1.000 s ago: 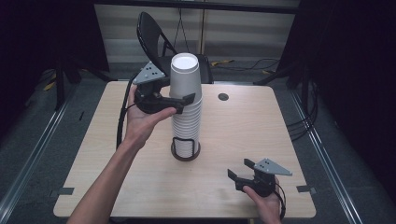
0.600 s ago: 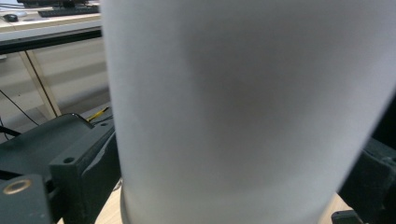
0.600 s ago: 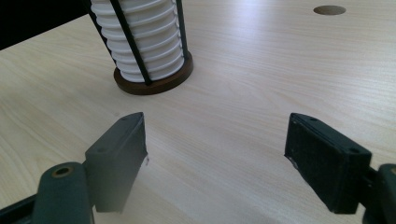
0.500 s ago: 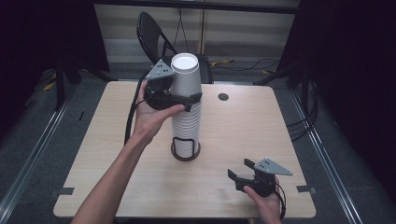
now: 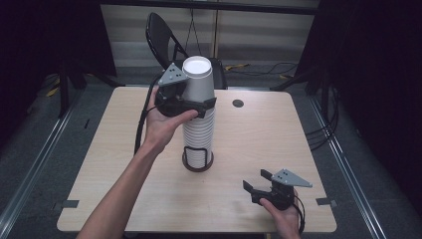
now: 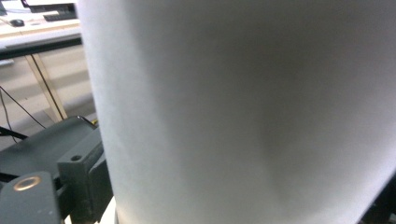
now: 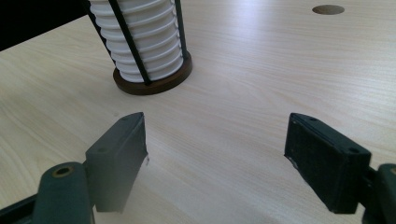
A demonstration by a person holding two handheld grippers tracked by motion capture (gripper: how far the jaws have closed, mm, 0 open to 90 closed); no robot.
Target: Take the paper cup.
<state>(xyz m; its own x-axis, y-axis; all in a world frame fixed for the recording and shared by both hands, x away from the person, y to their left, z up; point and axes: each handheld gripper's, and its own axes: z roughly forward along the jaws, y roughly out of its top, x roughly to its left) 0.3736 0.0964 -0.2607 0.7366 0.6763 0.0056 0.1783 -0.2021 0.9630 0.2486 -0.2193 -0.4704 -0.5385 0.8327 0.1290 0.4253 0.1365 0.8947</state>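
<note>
Left claw [image 5: 203, 103], just been closing, grips top white paper cup [image 5: 198, 82], part-lifted off tall cup stack [image 5: 198, 134]; setting down remains; right claw [image 5: 255, 183] wide open, empty, on worktop [image 5: 268, 134].

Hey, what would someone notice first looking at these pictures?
A tall stack of white paper cups rises from a dark round wire holder mid-table. The left gripper has its jaws around the top cup. The right gripper rests open near the light wooden table's front edge.

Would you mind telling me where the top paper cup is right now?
In the high view, the top paper cup sits atop the cup stack at the table's middle, between the left tongs, with the black chair behind.
</note>
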